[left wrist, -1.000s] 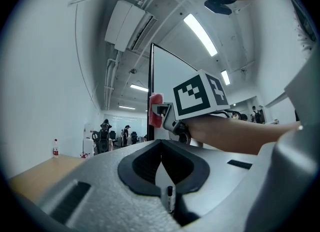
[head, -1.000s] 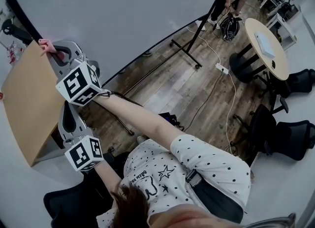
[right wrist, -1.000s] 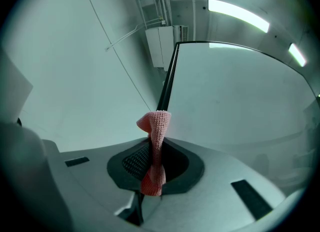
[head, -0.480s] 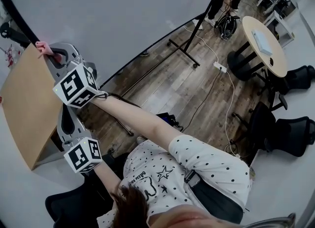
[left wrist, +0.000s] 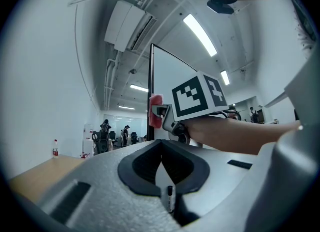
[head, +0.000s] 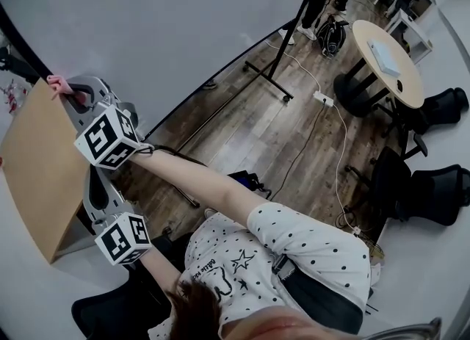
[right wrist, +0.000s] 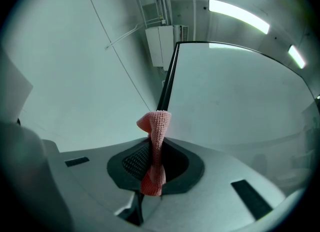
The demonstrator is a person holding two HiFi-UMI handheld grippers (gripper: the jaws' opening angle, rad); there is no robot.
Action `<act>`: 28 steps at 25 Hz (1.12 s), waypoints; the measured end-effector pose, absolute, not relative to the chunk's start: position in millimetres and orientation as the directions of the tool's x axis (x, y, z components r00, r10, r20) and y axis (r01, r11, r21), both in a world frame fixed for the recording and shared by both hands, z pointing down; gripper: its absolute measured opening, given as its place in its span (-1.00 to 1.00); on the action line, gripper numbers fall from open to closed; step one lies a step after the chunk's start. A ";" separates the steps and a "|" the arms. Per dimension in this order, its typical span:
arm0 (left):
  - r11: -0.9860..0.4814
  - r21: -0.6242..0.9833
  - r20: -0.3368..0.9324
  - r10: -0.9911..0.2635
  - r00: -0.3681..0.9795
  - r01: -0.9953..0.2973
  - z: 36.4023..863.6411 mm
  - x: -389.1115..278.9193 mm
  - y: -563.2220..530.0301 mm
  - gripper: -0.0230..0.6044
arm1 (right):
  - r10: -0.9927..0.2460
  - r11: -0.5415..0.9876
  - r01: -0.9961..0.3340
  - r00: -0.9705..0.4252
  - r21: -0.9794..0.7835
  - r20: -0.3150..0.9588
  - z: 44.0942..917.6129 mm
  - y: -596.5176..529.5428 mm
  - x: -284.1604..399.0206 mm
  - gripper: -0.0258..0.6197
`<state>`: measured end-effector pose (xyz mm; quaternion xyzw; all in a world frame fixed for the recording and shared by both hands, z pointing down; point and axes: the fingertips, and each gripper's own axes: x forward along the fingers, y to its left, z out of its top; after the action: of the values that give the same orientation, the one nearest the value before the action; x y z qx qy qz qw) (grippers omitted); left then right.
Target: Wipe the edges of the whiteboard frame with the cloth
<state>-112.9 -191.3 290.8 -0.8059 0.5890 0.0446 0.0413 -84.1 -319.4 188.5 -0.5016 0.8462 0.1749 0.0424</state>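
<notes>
Jaws of the right gripper (right wrist: 152, 168) were clamped hard on the pink cloth (right wrist: 155, 146), pinching it at its middle so that a tuft stood up past the fingertips. That tuft met the black frame (right wrist: 169, 78) on the side edge of the whiteboard (right wrist: 240, 95), low on that edge. In the head view the whiteboard (head: 169, 30) filled the upper left. Its frame (head: 22, 41) ran as a dark line down to the cloth (head: 57, 83), which sat at the tip of the right gripper (head: 77, 92), close to the far edge of a wooden table (head: 37, 155). To wipe well, the cloth probably needed to stay pressed flat on the frame's narrow face. The stroke would best follow the edge in one steady line, since a loose tuft could slip off onto the board's surface. The grip looked secure enough for that pressure. The left gripper (left wrist: 161, 168) hung lower and nearer the body, well apart from the frame. Its jaws were brought together with nothing between them, pointing toward the working gripper.
</notes>
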 end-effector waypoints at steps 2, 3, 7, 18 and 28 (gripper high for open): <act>-0.302 -0.015 -0.120 -0.946 0.301 -0.953 291.3 -113.7 -190.8 -0.88 | -0.834 0.436 -0.863 -0.494 0.255 -0.247 189.3 -319.4 -85.1 -0.82; -0.300 -0.015 -0.120 -0.946 0.300 -0.954 291.4 -114.1 -190.1 -0.88 | -0.834 0.436 -0.863 -0.494 0.256 -0.247 189.6 -319.0 -85.5 -0.82; -0.294 -0.015 -0.124 -0.948 0.294 -0.956 291.3 -115.2 -186.9 -0.88 | -0.832 0.435 -0.862 -0.495 0.260 -0.249 189.7 -316.5 -86.7 -0.82; -0.287 -0.020 -0.122 -0.950 0.287 -0.958 291.8 -113.8 -188.1 -0.88 | -0.834 0.422 -0.867 -0.486 0.264 -0.261 193.2 -318.4 -83.7 -0.82; -0.289 -0.019 -0.131 -0.948 0.289 -0.957 294.1 -114.2 -185.7 -0.88 | -0.834 0.421 -0.867 -0.485 0.266 -0.263 198.4 -317.5 -85.9 -0.82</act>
<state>-114.2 -185.7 294.1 -0.8015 0.5943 0.0470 0.0465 -85.9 -317.5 198.4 -0.5054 0.8416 0.1851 0.0449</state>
